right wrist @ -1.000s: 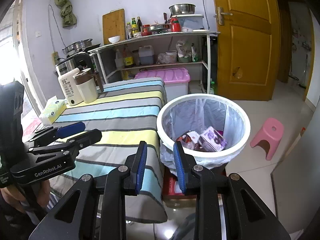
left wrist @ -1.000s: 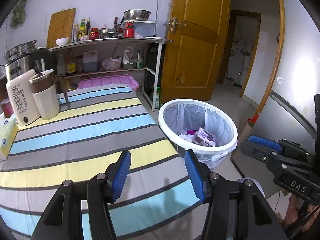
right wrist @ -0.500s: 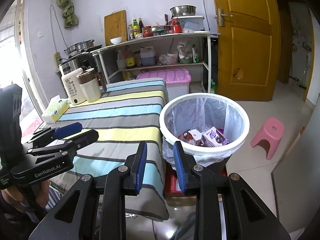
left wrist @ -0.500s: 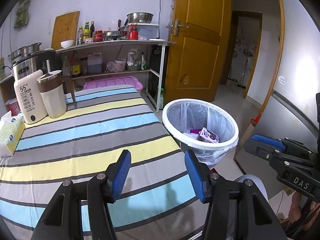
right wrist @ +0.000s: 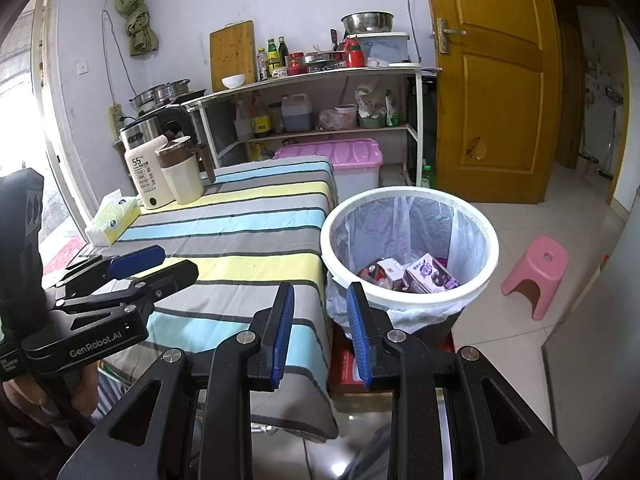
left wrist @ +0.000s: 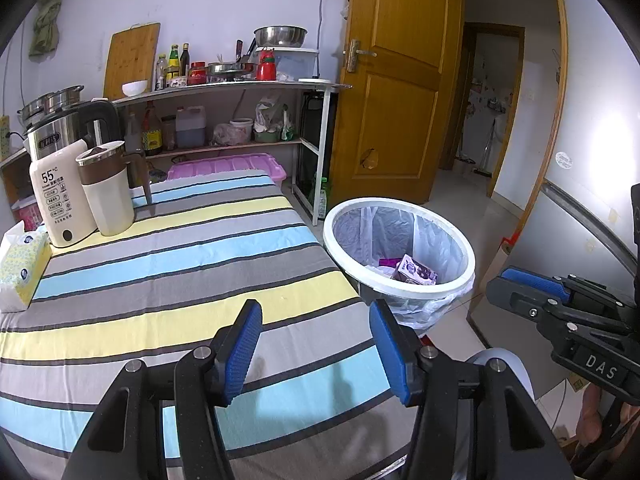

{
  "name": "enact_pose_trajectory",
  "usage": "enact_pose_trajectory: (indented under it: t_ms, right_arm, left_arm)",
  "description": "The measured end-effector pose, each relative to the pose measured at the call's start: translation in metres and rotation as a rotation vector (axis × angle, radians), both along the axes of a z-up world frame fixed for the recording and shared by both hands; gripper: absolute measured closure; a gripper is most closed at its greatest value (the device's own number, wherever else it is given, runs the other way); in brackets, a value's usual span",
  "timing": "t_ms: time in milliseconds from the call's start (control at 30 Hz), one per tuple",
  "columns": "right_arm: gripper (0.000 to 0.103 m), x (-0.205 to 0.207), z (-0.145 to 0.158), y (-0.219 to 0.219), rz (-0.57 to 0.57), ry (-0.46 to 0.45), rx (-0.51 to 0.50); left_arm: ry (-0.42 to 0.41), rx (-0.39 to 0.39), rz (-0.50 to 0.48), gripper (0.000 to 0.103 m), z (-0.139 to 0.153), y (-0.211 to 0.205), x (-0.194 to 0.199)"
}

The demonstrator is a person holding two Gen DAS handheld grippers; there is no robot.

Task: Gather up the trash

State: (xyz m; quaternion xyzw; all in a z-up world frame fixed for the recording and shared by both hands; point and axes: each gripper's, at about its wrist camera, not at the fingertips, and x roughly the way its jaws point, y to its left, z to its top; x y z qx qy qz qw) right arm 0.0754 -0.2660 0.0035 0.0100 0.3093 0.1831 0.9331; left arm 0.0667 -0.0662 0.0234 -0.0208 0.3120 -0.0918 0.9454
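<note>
A white trash bin (left wrist: pixel 400 204) with a clear liner stands off the right edge of the striped table (left wrist: pixel 168 264); it also shows in the right wrist view (right wrist: pixel 412 194). A purple carton (right wrist: pixel 430 274) and other wrappers (right wrist: pixel 380 270) lie in the bin; the carton shows in the left wrist view (left wrist: pixel 414 270). My left gripper (left wrist: pixel 314 350) is open and empty above the table's near edge. My right gripper (right wrist: pixel 320 330) is open and empty, low between the table corner and the bin. Each gripper shows in the other's view, the right one (left wrist: pixel 532 284) and the left one (right wrist: pixel 136 258).
On the table's far left stand a white kettle (left wrist: pixel 60 196), a beige jug (left wrist: pixel 106 188) and a tissue pack (left wrist: pixel 20 268). A pink lidded box (right wrist: pixel 332 156) and a cluttered shelf (right wrist: pixel 312 80) are behind. A pink stool (right wrist: pixel 538 274) stands right of the bin, near the wooden door (right wrist: pixel 492 80).
Both grippers have drawn back and risen a little from the table and bin, so these look smaller and farther. Both stay open and empty.
</note>
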Motion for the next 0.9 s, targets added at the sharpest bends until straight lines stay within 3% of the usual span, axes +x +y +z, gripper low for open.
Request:
enact_pose_trajectory:
  t_ms: [900]
  right_arm:
    - [0.075, -0.0054, -0.0005, 0.0025, 0.003, 0.000, -0.002]
  left_arm:
    - [0.000, 0.007, 0.004, 0.047, -0.0001, -0.0001, -0.0046]
